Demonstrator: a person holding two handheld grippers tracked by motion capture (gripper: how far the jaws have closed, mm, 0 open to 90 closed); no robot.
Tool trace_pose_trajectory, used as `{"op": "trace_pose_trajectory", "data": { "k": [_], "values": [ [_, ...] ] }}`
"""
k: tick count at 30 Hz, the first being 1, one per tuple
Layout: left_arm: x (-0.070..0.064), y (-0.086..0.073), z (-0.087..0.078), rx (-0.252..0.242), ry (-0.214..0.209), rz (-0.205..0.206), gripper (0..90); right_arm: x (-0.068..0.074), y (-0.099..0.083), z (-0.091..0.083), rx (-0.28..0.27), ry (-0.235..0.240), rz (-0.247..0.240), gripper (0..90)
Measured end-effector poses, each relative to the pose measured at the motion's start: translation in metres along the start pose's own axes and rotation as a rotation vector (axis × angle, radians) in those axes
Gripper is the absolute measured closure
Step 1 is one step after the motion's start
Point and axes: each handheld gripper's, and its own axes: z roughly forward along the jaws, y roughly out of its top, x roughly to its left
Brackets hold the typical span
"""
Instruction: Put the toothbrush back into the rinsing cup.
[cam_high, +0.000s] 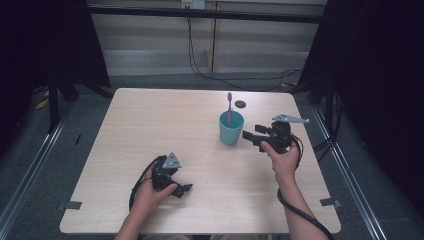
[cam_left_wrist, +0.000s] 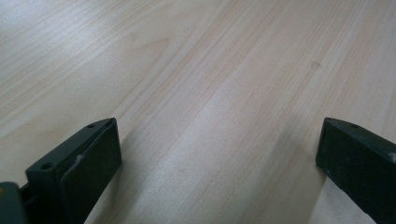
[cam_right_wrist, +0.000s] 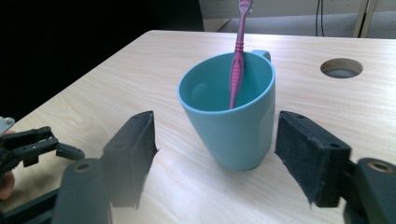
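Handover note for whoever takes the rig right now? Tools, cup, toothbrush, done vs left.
Right tool: open, jaws either side of the teal plastic cup, not touching it.
Left tool: open, low over the bare light wooden table, holding nothing.
Cup stands upright right of the table's centre, near the round hole in the tabletop.
Pink toothbrush stands in the cup, leaning on the rim.
Done: toothbrush is in the cup.
Left: probably close on the cup; not gripped yet.

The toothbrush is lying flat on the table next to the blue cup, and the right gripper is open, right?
Not quite. The toothbrush stands inside the blue cup, leaning on its rim, as the right gripper view shows. The right gripper is indeed open.
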Motion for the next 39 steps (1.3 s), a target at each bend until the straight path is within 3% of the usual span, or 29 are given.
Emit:
{"op": "trace_pose_trajectory", "data": {
  "k": [8,19,31,39],
  "values": [
    [0.0,0.0,0.0,0.0,0.0,0.0,0.0,0.005,-0.007,-0.004,0.047,0.009,-0.039,25.3],
    [0.0,0.0,0.0,0.0,0.0,0.001,0.0,0.007,-0.02,-0.007,0.044,0.047,-0.03,22.6],
    [0.0,0.0,0.0,0.0,0.0,0.001,0.0,0.008,-0.036,-0.009,0.114,0.072,-0.094,15.9],
    [0.0,0.0,0.0,0.0,0.0,0.001,0.0,0.003,-0.048,-0.013,0.151,0.085,-0.097,15.8]
  ]
}}
